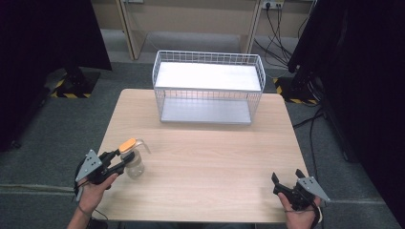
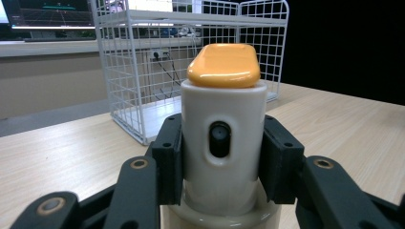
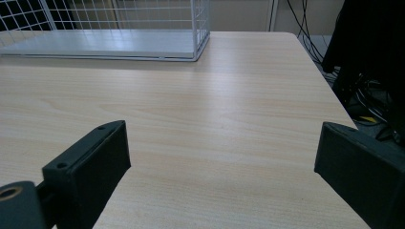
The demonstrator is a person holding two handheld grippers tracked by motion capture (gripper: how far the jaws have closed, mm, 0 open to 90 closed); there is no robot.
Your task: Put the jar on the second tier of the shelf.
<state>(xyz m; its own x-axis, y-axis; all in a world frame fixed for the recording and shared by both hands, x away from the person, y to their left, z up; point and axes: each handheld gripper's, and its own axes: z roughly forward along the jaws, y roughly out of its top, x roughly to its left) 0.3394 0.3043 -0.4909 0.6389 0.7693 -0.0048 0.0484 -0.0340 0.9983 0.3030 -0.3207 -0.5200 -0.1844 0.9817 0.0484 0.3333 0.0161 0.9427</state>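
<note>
A clear dispenser bottle (image 1: 134,165) with a white collar and an orange top (image 1: 127,144) stands upright near the table's front left corner. My left gripper (image 1: 125,160) comes at it from the left and is shut on it. In the left gripper view the two black pads (image 2: 167,157) press both sides of the bottle's white collar (image 2: 223,143), just under the orange top (image 2: 224,65). My right gripper (image 1: 287,175) rests at the front right of the table, held in a hand. Its jaws stand wide apart in the right gripper view, so the right gripper (image 3: 222,176) is open over bare wood.
A white wire rack (image 1: 207,88) with two shelves stands at the back middle of the wooden table (image 1: 215,157). It is also in the left gripper view (image 2: 143,71) behind the bottle. Dark curtains and cables flank the table on the floor.
</note>
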